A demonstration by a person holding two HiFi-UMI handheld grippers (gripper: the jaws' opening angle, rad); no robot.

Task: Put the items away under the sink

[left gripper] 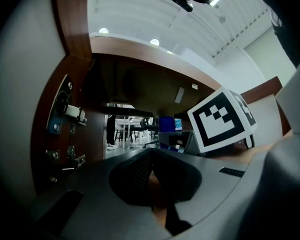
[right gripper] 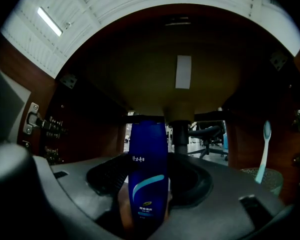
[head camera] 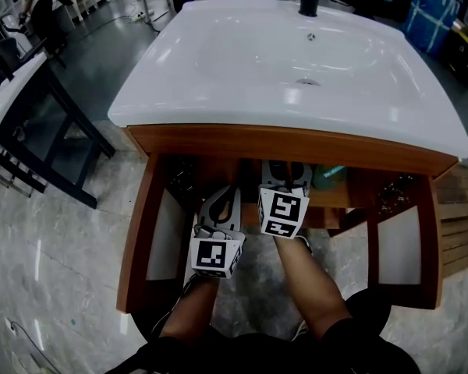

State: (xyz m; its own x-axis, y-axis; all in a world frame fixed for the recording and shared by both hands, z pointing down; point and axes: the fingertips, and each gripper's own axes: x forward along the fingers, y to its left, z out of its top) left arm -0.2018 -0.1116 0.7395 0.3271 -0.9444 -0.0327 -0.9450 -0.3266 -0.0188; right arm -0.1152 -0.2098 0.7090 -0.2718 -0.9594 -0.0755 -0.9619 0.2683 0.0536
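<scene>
The white sink [head camera: 242,61] was seen from above, set on a wooden cabinet [head camera: 296,142] whose doors stood open. Both grippers were reached into the space below the basin, side by side and pointing level.

The right gripper [head camera: 285,171] was closed on a dark blue bottle [right gripper: 148,169], which was held upright between its 2 jaws, label facing the camera, inside the cabinet and just in front of the drain pipe [right gripper: 179,131]. To the right of the bottle, well apart from it, a pale toothbrush [right gripper: 264,144] was stood in what appeared to be a cup [right gripper: 262,176], though that corner was too dim for certainty.

The left gripper [left gripper: 151,156] was seen with its jaws brought together at the tips and nothing held between them. Metal hinges [left gripper: 70,113] were visible on the cabinet's left wall, and the right gripper's marker cube [left gripper: 222,121] was seen just beside it.
</scene>
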